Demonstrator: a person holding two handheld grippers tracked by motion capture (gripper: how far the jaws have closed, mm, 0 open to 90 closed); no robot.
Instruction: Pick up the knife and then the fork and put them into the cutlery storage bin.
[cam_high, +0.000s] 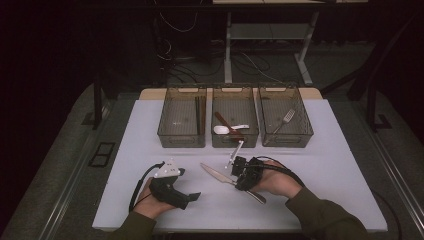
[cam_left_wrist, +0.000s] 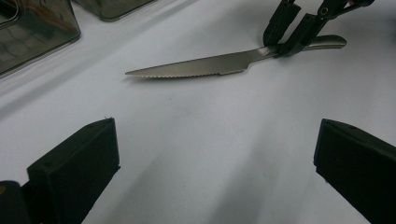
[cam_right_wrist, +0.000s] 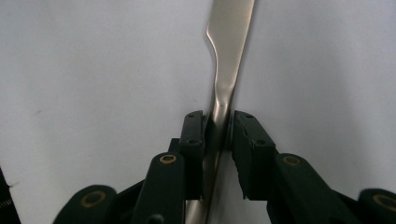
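Sorting looks part done: fork (cam_high: 285, 120) and spoon (cam_high: 227, 129) sit in their bins, while the knife (cam_high: 220, 175) lies on the table (cam_high: 325, 170), right gripper (cam_right_wrist: 218, 135) clamped at its neck, left gripper (cam_left_wrist: 215, 163) wide, empty nearby.

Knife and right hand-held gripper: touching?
Touching. The right gripper view shows the right hand-held gripper with both jaws pressed against the knife at its neck, with no gap.

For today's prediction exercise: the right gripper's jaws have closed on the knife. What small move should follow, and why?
Probably a small straight lift. The right gripper pinches the knife near the handle while it lies flat on the table; the left gripper is open and apart.
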